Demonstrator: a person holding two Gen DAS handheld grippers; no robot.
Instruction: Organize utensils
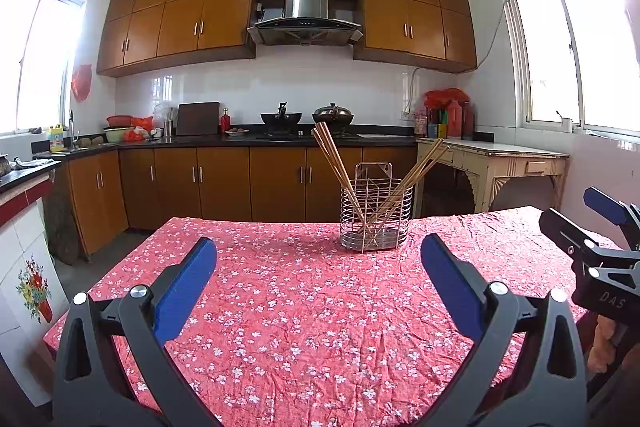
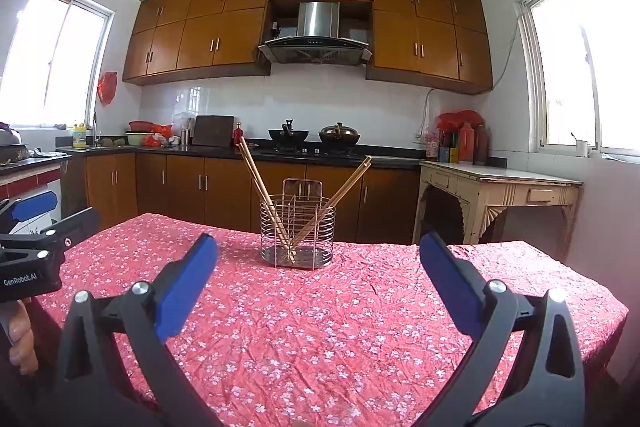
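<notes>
Here the wire utensil holder (image 1: 376, 223) stands upright near the table's (image 1: 280, 327) far edge, chopsticks (image 1: 340, 167) inside it, leaning left and right. Left gripper (image 1: 318, 287) jaws spread wide, nothing held. Right gripper (image 2: 318, 287) likewise wide apart, empty, above the near edge.

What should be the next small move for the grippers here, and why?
Probably none beyond drawing back: both the left gripper and the right gripper are open and hold nothing, every visible chopstick stands in the wire holder, and the tablecloth shows no loose utensil.
</notes>
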